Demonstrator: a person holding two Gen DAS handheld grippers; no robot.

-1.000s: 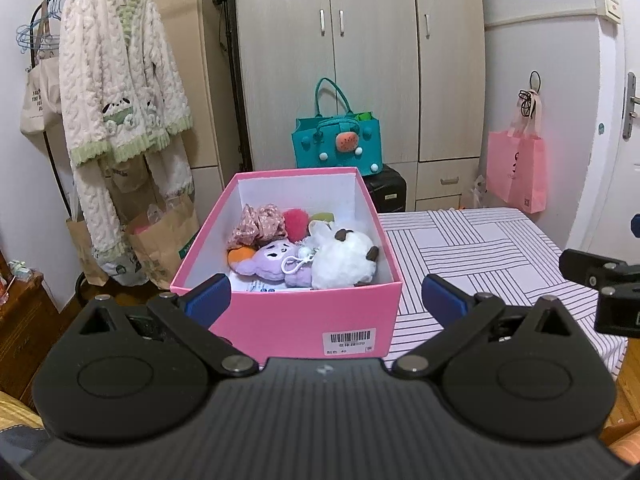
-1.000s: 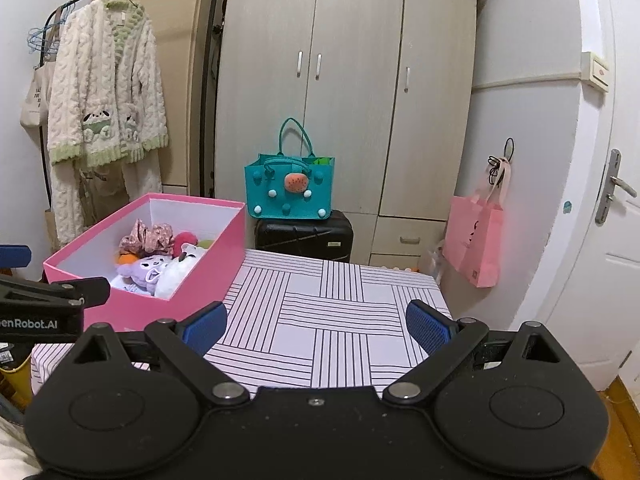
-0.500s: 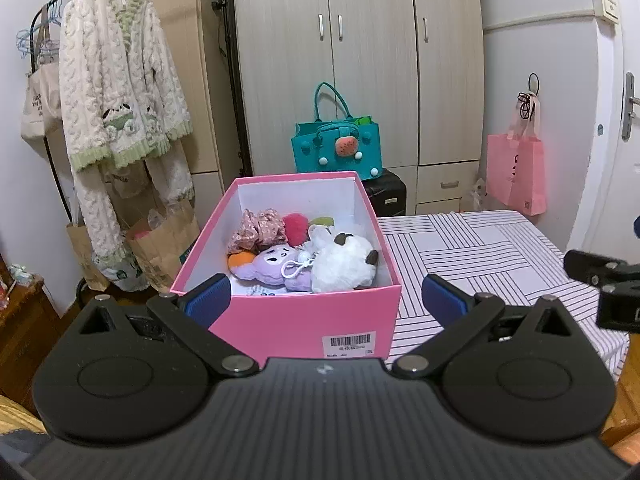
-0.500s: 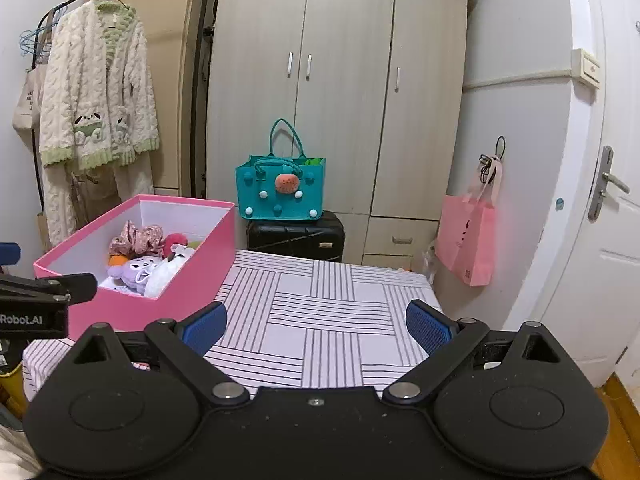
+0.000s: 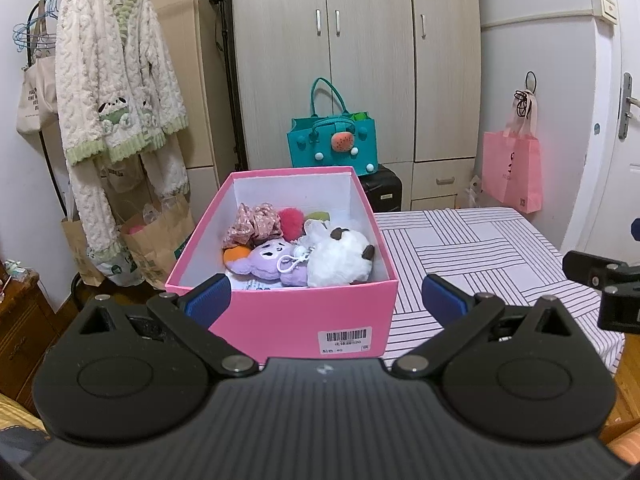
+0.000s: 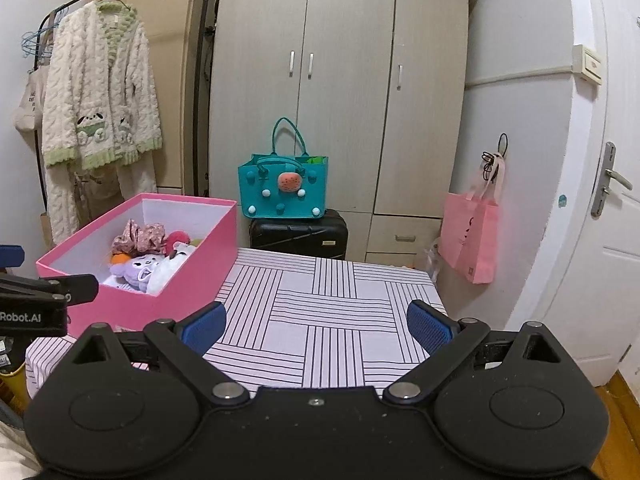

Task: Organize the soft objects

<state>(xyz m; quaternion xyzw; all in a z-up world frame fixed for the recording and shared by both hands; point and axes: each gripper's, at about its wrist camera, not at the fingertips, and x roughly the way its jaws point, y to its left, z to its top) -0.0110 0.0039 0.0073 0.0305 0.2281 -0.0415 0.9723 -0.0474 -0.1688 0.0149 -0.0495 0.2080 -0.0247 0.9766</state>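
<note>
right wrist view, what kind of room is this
Most likely a bedroom at home: a tall wardrobe along the back wall, a fluffy robe hanging on a clothes rail, and a pink box of plush toys on a striped cloth-covered table.

In the left wrist view the pink box [image 5: 304, 316] now sits slightly lower in the frame; in the right wrist view it has slid further toward the left edge.

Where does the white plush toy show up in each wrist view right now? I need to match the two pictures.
Left wrist view: the white plush toy lies centre frame, at the near right of the pink box.
Right wrist view: the white plush toy lies left of centre, in the pink box, partly hidden by its wall.
Shared landmark: the teal bag behind the table.
</note>
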